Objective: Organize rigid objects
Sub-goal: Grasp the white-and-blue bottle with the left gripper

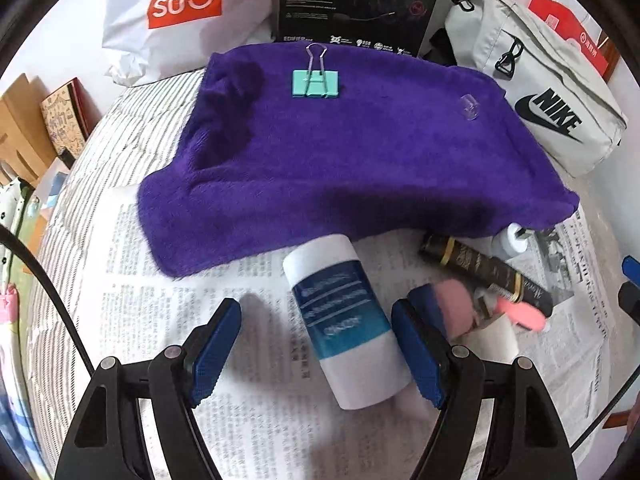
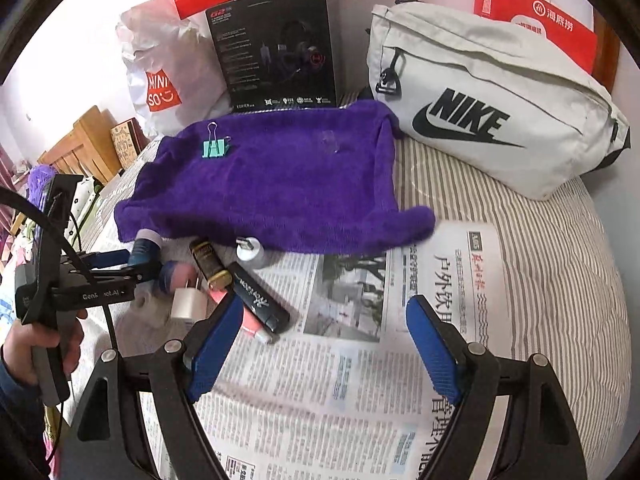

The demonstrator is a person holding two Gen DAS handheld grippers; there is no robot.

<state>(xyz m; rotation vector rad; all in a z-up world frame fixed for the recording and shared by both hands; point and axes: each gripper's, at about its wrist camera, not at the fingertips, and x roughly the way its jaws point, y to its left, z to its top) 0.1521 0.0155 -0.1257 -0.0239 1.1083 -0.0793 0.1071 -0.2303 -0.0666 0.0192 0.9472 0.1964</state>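
Newspaper (image 1: 248, 280), white bottle (image 1: 344, 320), blue label

Open newspaper (image 2: 360, 380) lies bare under the right claw (image 2: 324, 344), giving clear room there. To its left, a crowded cluster blocks the way: a black tube (image 2: 260, 300), a white plug (image 2: 186, 304), a pink item (image 2: 248, 326) and a small white bottle (image 2: 250, 254). The left claw (image 1: 316, 348) straddles a white and blue bottle (image 1: 344, 320). Beyond, the purple towel (image 2: 280, 184) is mostly free, holding only a green clip (image 2: 216, 148) and a clear cap (image 1: 469, 107). A Nike bag (image 2: 492, 100), a black box (image 2: 276, 44) and a Miniso bag (image 1: 176, 16) wall off the far side.
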